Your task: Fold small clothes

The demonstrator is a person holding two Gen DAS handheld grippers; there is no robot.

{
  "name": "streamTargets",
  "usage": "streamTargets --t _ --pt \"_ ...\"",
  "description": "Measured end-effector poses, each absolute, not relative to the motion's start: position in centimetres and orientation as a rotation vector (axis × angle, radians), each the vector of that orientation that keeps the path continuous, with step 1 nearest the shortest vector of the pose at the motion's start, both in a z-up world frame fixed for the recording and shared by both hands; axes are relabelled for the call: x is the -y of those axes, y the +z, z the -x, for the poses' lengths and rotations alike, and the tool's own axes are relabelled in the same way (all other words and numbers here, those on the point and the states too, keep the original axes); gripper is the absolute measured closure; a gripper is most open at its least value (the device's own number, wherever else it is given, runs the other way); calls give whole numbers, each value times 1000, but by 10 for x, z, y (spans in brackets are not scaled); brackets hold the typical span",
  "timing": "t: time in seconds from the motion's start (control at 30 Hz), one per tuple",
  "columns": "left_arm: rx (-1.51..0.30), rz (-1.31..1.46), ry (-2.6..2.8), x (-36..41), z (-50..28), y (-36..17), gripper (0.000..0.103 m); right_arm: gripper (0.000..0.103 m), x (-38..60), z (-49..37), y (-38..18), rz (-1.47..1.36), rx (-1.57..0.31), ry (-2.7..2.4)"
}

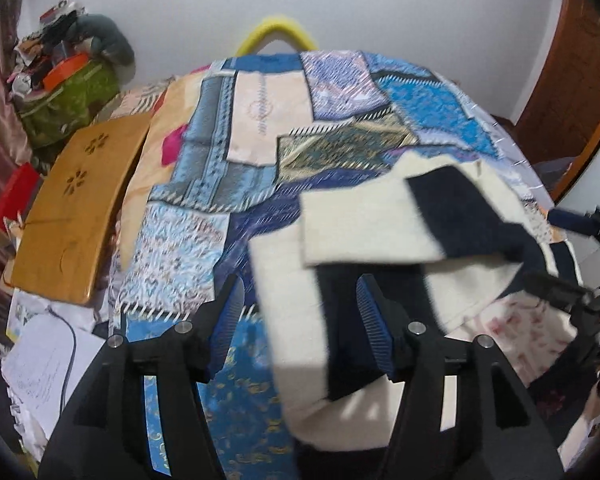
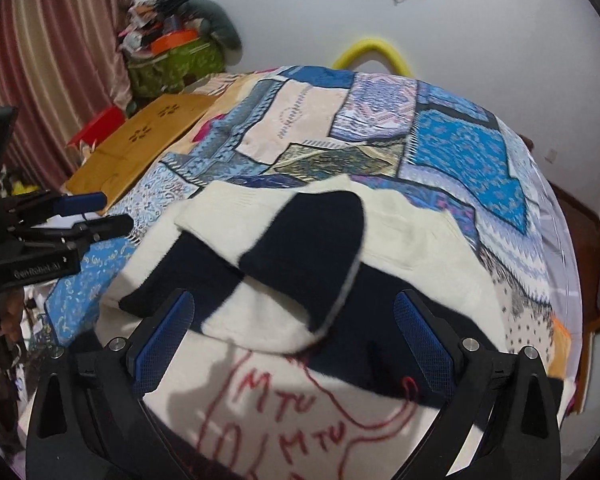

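A small cream sweater with black bands [image 1: 364, 228] lies on the patchwork bedspread [image 1: 236, 152]; in the right wrist view the sweater [image 2: 300, 256] shows sleeves folded over its body and red "MTU" stitching near the camera. My left gripper [image 1: 300, 320] is open, its blue-padded fingers either side of the sweater's near-left part, gripping nothing. My right gripper [image 2: 296, 332] is open wide, hovering over the sweater's lower body. The right gripper also shows at the right edge of the left wrist view [image 1: 580, 264]; the left gripper shows at the left of the right wrist view [image 2: 80, 216].
A wooden lap tray [image 1: 76, 208] leans at the bed's left edge. A green bag piled with clutter [image 1: 68, 96] stands in the far left corner. Papers and a cable [image 1: 48, 356] lie at near left. A yellow foam loop [image 1: 276, 32] rests against the wall.
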State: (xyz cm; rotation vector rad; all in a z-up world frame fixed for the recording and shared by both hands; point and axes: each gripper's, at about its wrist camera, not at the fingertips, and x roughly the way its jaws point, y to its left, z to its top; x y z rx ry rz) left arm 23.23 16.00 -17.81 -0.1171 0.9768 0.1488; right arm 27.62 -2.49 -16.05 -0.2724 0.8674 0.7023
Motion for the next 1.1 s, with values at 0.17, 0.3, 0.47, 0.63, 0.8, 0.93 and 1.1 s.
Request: streamTargets --t 0.17,0.3,0.47,0.63,0.8,0.93,1.1 --pt "-1017 167 158 -182 -229 -201 45 12 -7 -277 -172 376 -871 726" --pt "-1039 179 151 -190 -231 -214 45 19 -29 -283 -189 446 -900 736" --pt "-1072 178 132 -190 -235 -228 45 28 -45 -292 -212 495 -941 728" --pt "-1088 183 125 -189 -239 -236 45 34 -47 -300 -225 504 -960 718" --pt "-1091 179 131 -187 -243 -236 45 56 -46 -302 -228 515 -960 704" --pt "-1094 167 132 -182 -244 -234 45 80 -37 -308 -225 467 -962 690" --pt "-1074 158 128 -175 -241 -225 45 93 -23 -312 -215 364 -960 688"
